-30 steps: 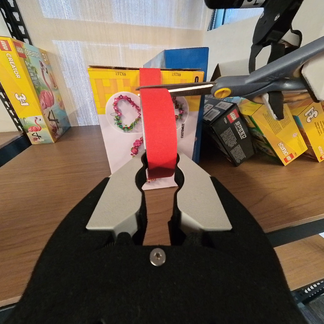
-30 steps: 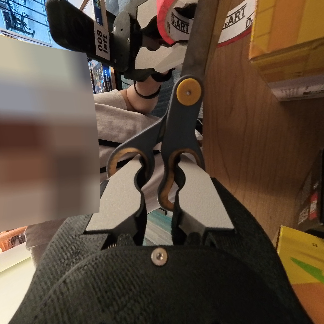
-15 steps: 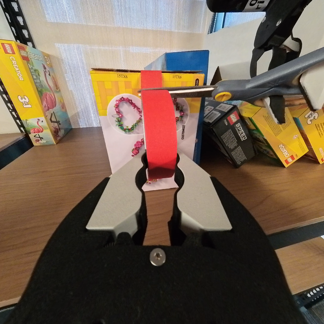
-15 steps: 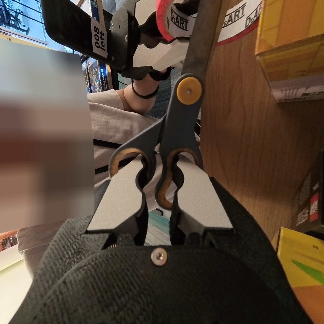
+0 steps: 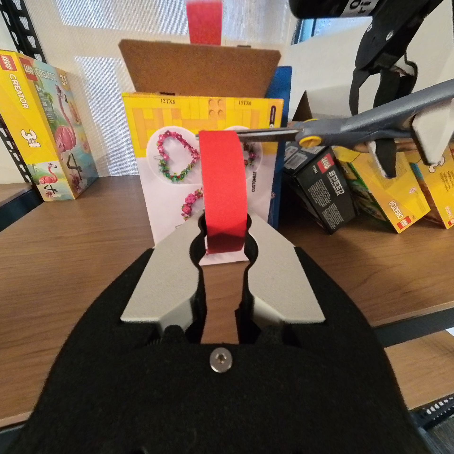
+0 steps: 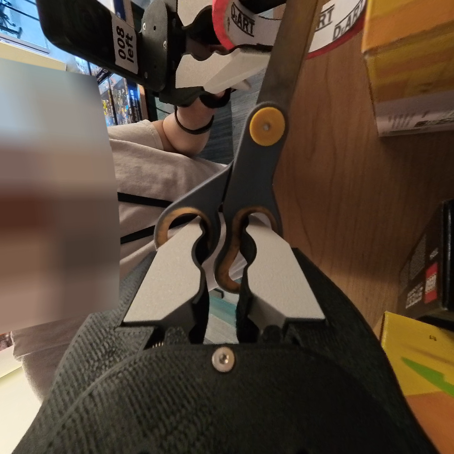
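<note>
My left gripper (image 5: 224,221) is shut on a roll of red tape (image 5: 222,177) and holds it upright in front of a yellow and white box (image 5: 172,127). My right gripper (image 6: 224,235) has its fingers through the handles of grey scissors (image 6: 255,177) with a yellow pivot. In the left wrist view the scissors (image 5: 344,132) come in from the right with their blades closed at the top of the roll. The box's brown flap (image 5: 199,66) stands up, with a short red tape strip (image 5: 204,22) at its top edge. The right wrist view also shows the roll (image 6: 243,27) and the left gripper (image 6: 221,56).
All this stands on a wooden shelf (image 5: 73,245). A yellow toy box (image 5: 41,127) stands at the left. A black box (image 5: 326,189) and yellow boxes (image 5: 393,196) lean at the right. A blue box (image 5: 280,147) stands behind. A person's sleeve (image 6: 159,177) is nearby. My right fingertips sit around 12 cm from my left ones.
The tape strip between the roll and the box is now severed. The box flap has swung up, carrying the cut end. The scissors sit a little lower, by the roll's top.
</note>
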{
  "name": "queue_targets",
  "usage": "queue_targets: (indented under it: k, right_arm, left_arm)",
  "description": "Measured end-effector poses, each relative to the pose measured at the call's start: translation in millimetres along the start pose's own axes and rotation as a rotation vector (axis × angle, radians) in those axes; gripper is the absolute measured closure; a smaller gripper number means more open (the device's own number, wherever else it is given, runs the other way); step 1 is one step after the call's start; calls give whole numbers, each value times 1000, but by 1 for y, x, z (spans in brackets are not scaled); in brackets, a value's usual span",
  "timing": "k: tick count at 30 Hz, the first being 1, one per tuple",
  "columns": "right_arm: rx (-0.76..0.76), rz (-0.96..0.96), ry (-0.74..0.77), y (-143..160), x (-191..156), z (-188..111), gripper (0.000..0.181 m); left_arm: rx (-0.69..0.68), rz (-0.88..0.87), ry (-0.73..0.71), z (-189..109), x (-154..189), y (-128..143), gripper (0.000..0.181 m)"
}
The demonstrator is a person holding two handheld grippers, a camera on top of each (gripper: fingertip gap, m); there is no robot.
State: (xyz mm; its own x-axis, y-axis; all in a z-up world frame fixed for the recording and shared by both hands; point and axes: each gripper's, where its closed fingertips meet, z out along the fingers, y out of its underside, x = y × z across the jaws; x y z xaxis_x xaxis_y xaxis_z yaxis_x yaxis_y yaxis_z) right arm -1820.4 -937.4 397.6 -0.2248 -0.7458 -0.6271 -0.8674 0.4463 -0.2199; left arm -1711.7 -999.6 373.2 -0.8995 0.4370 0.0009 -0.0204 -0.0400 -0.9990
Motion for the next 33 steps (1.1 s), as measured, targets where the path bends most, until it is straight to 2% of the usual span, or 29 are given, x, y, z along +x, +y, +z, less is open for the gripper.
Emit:
queue_targets:
  k: [5,10,13,16,18,22,25,28,31,33]
  right_arm:
    - [-35,-39,26,8,6,4,162]
    - [17,-123,98,12,10,7,161]
    - [16,-134,228,28,25,13,161]
    - [-151,-175,466,70,57,29,161]
    - [-205,-150,491,93,67,47,162]
    - [-150,-107,518,107,82,58,161]
    - [-158,-102,606,116,101,53,161]
    - [-145,-73,640,117,113,54,158]
    - [-91,-79,678,109,117,52,146]
    - [-40,-83,724,103,115,41,137]
  left_arm:
    - [20,10,4,-8,3,1,157]
    - [11,-48,42,-33,-4,8,158]
    - [-72,-180,107,-45,-20,22,158]
    - [-135,-385,188,-50,-50,21,158]
    - [-196,-520,294,-49,-65,17,158]
    - [-336,-681,323,-33,-114,31,158]
    - [-450,-724,322,-22,-131,48,158]
    - [-527,-730,365,-17,-129,53,157]
    - [-611,-681,355,-7,-133,64,156]
    - [-714,-619,319,-2,-139,83,139]
